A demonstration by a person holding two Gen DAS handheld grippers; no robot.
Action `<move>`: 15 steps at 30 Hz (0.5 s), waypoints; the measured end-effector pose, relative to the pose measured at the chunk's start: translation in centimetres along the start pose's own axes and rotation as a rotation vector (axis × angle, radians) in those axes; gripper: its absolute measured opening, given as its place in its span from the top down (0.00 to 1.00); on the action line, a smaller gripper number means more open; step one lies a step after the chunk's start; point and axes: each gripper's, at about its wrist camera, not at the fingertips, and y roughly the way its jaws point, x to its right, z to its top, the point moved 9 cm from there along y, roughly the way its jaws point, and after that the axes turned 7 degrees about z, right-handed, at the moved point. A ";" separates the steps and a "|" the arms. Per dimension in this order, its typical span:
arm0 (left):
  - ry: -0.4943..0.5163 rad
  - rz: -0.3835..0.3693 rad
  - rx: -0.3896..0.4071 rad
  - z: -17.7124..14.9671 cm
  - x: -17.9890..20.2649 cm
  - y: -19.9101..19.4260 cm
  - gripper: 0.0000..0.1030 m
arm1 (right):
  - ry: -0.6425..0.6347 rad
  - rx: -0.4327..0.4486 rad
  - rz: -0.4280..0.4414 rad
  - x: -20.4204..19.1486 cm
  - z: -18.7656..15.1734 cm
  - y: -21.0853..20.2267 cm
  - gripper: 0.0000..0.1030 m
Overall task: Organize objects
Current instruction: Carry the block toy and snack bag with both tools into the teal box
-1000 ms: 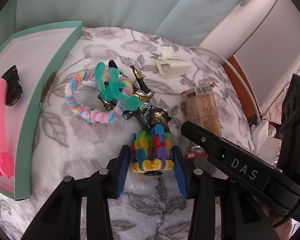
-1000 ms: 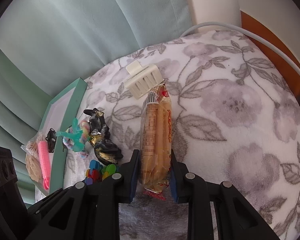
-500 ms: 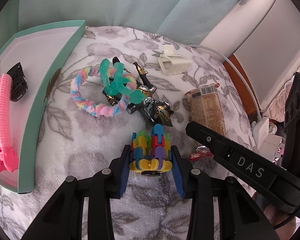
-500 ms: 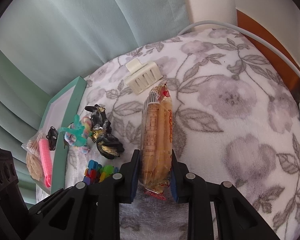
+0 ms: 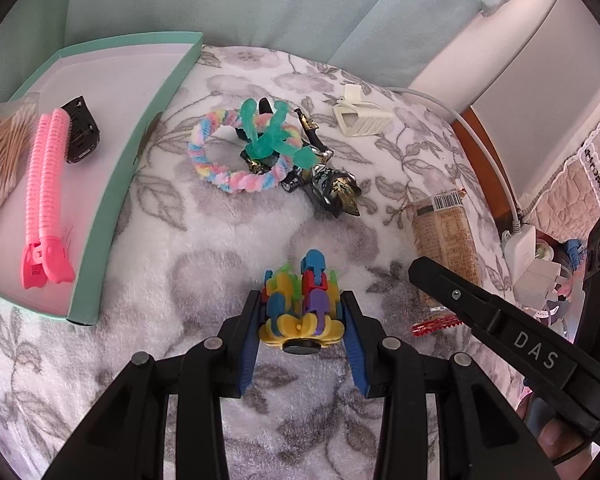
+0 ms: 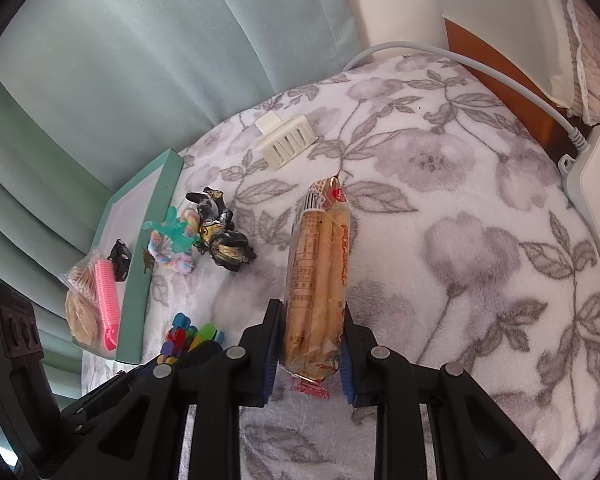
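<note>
Box point(image 5: 112, 184) has pink clip point(image 5: 44, 196), black clip point(image 5: 80, 130). Left gripper point(image 5: 302, 320) squeezes block toy point(image 5: 300, 300), right gripper point(image 6: 310, 354) squeezes snack pack point(image 6: 316, 280). Ring point(image 5: 228, 152), figure point(image 5: 332, 188), white clip point(image 5: 360, 118) wait.

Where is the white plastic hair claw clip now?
The white plastic hair claw clip lies on the floral blanket near the curtain, beyond the black-and-gold toy figure.

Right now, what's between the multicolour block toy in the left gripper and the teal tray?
Nothing: only bare floral blanket lies between the block toy and the tray wall, as the left wrist view shows.
</note>
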 end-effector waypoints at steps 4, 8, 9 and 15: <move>-0.018 -0.015 0.017 0.2 -0.4 -1.1 0.62 | -0.003 -0.002 -0.011 -0.4 -0.3 -0.4 0.75; -0.004 -0.008 0.024 0.3 -0.3 -1.7 0.62 | 0.002 0.025 -0.002 -0.9 -0.1 -1.2 0.75; -0.004 -0.012 0.027 0.4 -0.3 -1.9 0.62 | 0.002 0.029 -0.002 -1.1 0.0 -1.4 0.75; -0.009 -0.024 0.077 1.1 -0.6 -3.9 0.62 | -0.022 0.059 -0.013 -2.7 0.5 -2.6 0.75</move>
